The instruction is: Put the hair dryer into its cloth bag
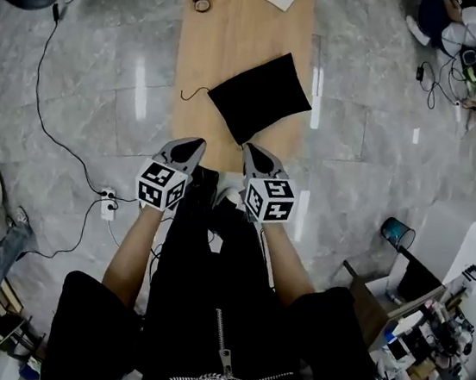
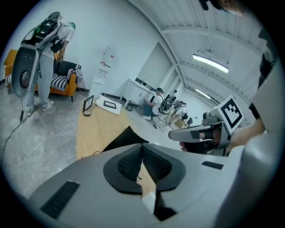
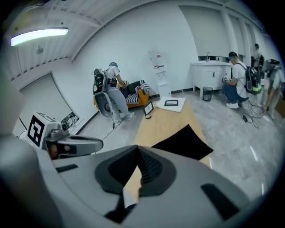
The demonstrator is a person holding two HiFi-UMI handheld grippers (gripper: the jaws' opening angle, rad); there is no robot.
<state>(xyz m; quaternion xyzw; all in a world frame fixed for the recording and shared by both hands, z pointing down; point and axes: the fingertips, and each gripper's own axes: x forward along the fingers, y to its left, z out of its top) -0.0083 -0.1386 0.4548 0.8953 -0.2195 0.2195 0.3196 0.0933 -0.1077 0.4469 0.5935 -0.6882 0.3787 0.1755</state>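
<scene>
the left gripper (image 1: 197,143) and right gripper (image 1: 249,149) are hovering closed and empty at the table's (image 1: 206,50) near edge. the bag (image 1: 259,95) is lying mid-table by the right edge. no dryer is showing, so checking the bag first seems wise.

Glossy grey tiled floor (image 1: 87,78) lay under a wooden table (image 1: 239,46), white walls (image 3: 133,44) stood behind, strip light (image 3: 39,35) glowed overhead, orange sofa (image 2: 70,84) sat against the wall, power strip (image 1: 107,203) lay on the tiles.
</scene>
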